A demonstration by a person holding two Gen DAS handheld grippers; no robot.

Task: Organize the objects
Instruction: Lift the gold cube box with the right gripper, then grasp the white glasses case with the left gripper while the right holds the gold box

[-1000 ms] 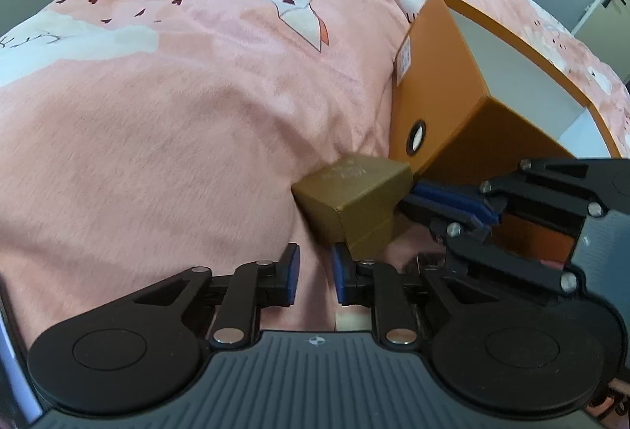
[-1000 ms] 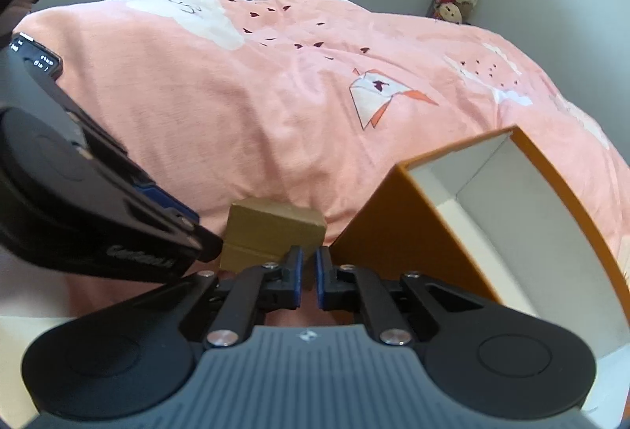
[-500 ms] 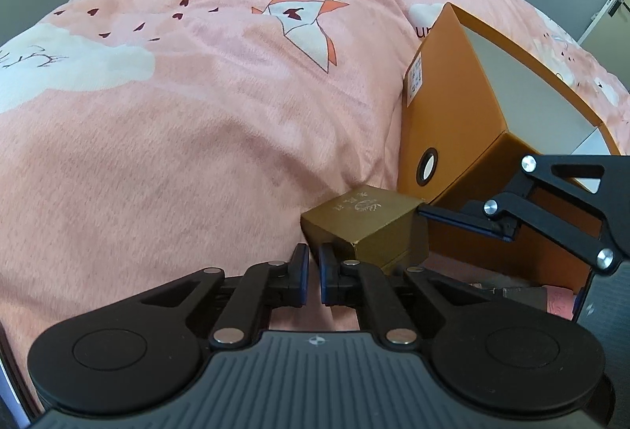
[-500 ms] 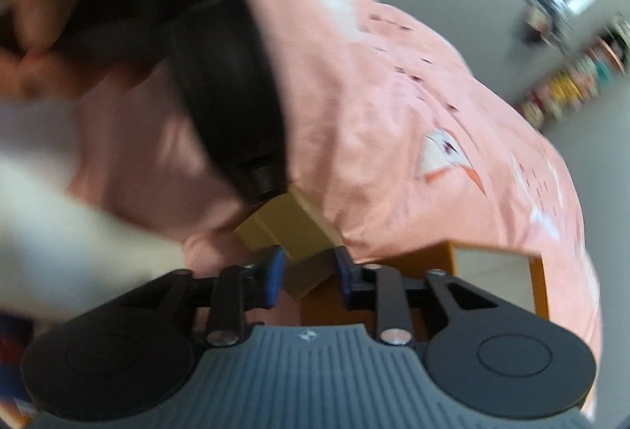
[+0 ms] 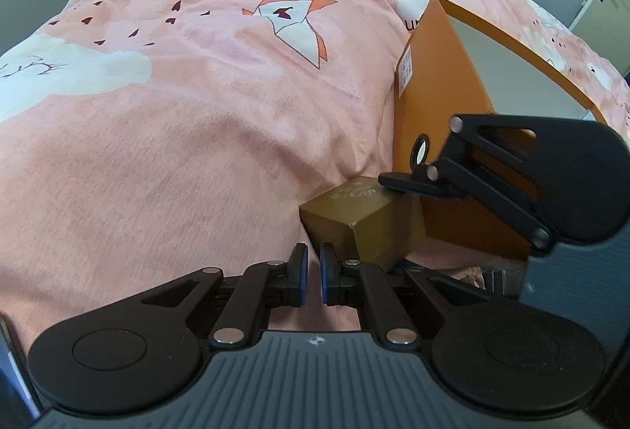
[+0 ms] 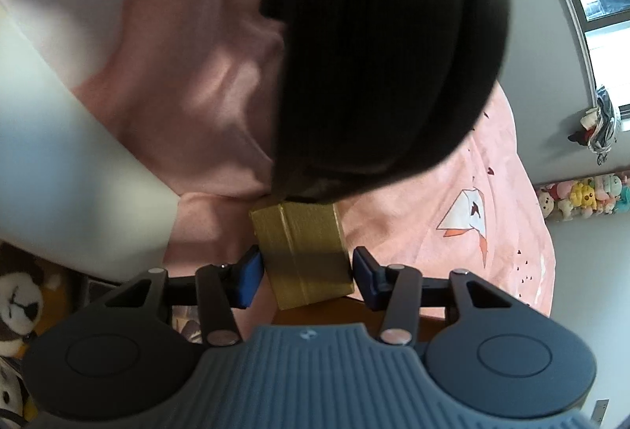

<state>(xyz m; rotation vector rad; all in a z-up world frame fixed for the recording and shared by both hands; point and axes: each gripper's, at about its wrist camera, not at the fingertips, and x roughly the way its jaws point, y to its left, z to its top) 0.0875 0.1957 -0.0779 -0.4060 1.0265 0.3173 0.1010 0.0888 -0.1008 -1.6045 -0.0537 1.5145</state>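
We spread the right claw (image 6: 303,273) around the gold box (image 6: 303,252), not yet clamped, beside the orange bin (image 5: 441,102) on the bed (image 5: 177,153), presumably its destination. Our left claw (image 5: 311,273), nearly closed and empty, waited nearby.

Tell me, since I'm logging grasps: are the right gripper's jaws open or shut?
Open. The right gripper has its jaws spread on either side of the gold box, with small gaps visible, so they are not yet clamped.
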